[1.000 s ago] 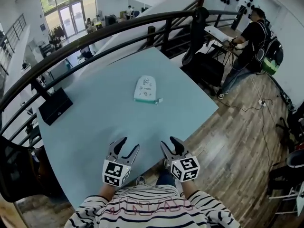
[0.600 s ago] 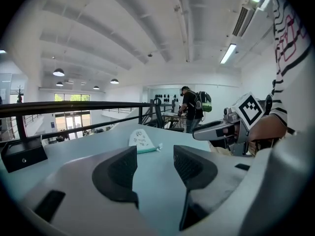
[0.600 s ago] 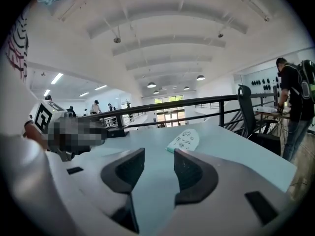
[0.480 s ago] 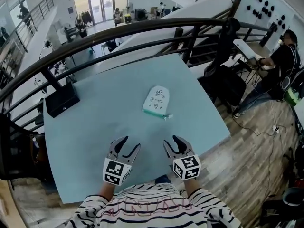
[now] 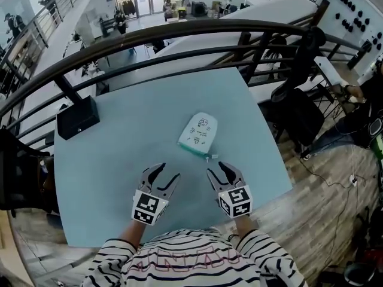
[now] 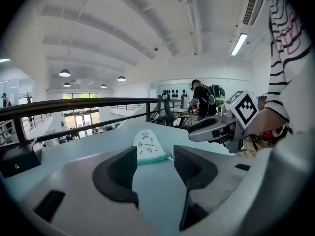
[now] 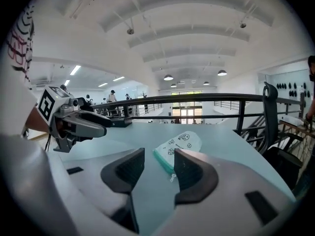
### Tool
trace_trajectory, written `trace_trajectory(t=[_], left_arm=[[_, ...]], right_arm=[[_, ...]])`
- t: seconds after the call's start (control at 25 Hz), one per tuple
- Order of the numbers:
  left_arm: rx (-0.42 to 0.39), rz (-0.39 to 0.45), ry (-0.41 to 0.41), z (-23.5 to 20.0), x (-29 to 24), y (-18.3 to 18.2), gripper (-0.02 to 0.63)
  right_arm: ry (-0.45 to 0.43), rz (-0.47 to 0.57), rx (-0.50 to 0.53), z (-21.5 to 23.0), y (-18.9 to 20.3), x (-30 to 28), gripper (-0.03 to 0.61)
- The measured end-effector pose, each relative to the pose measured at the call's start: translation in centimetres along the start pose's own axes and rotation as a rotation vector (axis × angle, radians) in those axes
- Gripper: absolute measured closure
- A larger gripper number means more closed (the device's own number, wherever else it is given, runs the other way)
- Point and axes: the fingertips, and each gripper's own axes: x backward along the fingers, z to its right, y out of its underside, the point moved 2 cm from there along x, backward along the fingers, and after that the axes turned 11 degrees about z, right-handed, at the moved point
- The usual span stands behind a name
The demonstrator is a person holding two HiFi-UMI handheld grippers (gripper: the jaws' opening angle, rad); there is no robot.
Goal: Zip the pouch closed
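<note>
A small white pouch point(image 5: 198, 133) with printed doodles and a teal zip edge lies flat on the pale blue table point(image 5: 119, 148). Its white zip pull point(image 5: 210, 156) sticks out at the near right corner. My left gripper point(image 5: 165, 175) hovers open just short of the pouch, to its lower left. My right gripper point(image 5: 221, 170) is open too, close to the zip pull, empty. The left gripper view shows the pouch point(image 6: 147, 146) ahead between the jaws, with the right gripper point(image 6: 206, 129) alongside. The right gripper view has the pouch point(image 7: 178, 145) and pull point(image 7: 173, 177) just beyond the jaws.
A black box point(image 5: 78, 117) sits at the table's far left corner. A dark metal railing point(image 5: 179, 34) curves round the table's far side. The table's right edge drops to a wooden floor point(image 5: 323, 202), with a dark chair point(image 5: 296, 112) close by.
Both grippers have moved forward toward the pouch, and the head view has shifted so the pouch now lies nearer them. Both stay open.
</note>
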Motion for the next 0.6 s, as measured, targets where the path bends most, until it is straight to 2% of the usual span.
trace_trajectory(t=[0.24,0.44,0.6], left_arm=[[-0.014,-0.035,-0.007,0.7,-3.0,2.3,0.402],[-0.006,-0.056,-0.020,1.1,-5.4,3.5,0.402],[0.004,-0.078,-0.037,1.4,-7.0,4.6,0.402]], right_arm=[[-0.067,-0.069,0.080,3.6,2.7,-2.2,0.379],[-0.126,-0.146,0.189,5.7,5.0,-3.5,0.379],[-0.187,-0.189,0.225,6.6,6.3,-4.9,0.380]])
